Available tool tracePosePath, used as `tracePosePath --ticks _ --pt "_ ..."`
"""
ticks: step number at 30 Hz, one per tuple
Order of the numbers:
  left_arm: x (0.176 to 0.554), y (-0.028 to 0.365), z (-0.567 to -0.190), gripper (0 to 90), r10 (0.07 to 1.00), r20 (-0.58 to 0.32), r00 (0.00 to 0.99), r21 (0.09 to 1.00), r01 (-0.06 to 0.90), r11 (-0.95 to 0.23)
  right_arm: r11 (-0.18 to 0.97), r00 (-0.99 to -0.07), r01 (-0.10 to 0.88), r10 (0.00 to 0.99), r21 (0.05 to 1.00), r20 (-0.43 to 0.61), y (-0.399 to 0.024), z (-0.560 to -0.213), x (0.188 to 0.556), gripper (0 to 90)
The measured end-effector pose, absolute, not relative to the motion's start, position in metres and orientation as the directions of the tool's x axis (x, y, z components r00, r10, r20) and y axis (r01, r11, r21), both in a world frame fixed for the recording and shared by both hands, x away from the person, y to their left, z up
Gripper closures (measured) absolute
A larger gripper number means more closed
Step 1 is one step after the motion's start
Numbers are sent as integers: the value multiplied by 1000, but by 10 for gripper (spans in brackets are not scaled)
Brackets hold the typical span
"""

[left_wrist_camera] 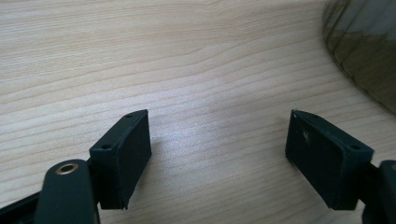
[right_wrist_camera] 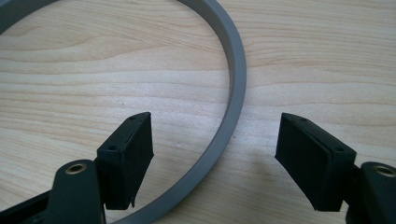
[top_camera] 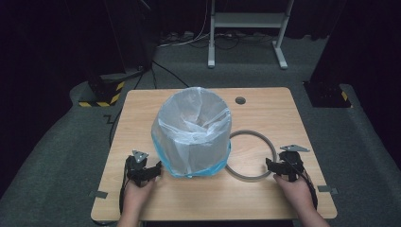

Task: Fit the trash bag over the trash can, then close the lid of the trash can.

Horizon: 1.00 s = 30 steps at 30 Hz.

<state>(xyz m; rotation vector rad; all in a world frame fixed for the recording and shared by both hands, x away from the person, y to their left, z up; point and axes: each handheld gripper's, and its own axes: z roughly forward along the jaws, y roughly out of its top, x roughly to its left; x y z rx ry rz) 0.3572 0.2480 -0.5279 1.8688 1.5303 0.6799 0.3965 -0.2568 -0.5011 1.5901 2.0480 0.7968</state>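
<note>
A round bin lined with a clear plastic bag (top_camera: 193, 133) stands in the middle of the wooden table (top_camera: 265, 109). A grey ring (top_camera: 261, 142) lies flat on the table just right of the bin. My right gripper (top_camera: 273, 165) is at the ring's right side, open. In the right gripper view the ring's band (right_wrist_camera: 236, 84) runs between the wide-apart jaws without the pads (right_wrist_camera: 135, 154) touching it. My left gripper (top_camera: 152, 171) rests at the bin's lower left, open over bare wood, with the bin's edge (left_wrist_camera: 364, 51) at the upper right of its view.
A round cable hole (top_camera: 240, 100) sits in the table's far side. Pieces of tape (top_camera: 98, 194) mark the near corners. Beyond the table stand a white frame (top_camera: 246, 28), cables on the grey carpet and yellow-black striped bases (top_camera: 101, 94).
</note>
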Motion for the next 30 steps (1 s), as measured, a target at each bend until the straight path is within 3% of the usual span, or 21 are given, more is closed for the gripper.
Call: tracePosePath --ticks 7,22,30 --pt "357 248 -528 221 981 2 195 739 661 -132 161 -230 790 972 591 43 -260 -497 410 318" --pt "357 248 -528 221 981 2 195 739 661 -133 213 -230 891 973 402 -6 -250 -489 441 377" --pt "357 249 -528 219 980 -1 200 738 661 -134 229 -235 921 972 315 -21 -244 -480 456 475"
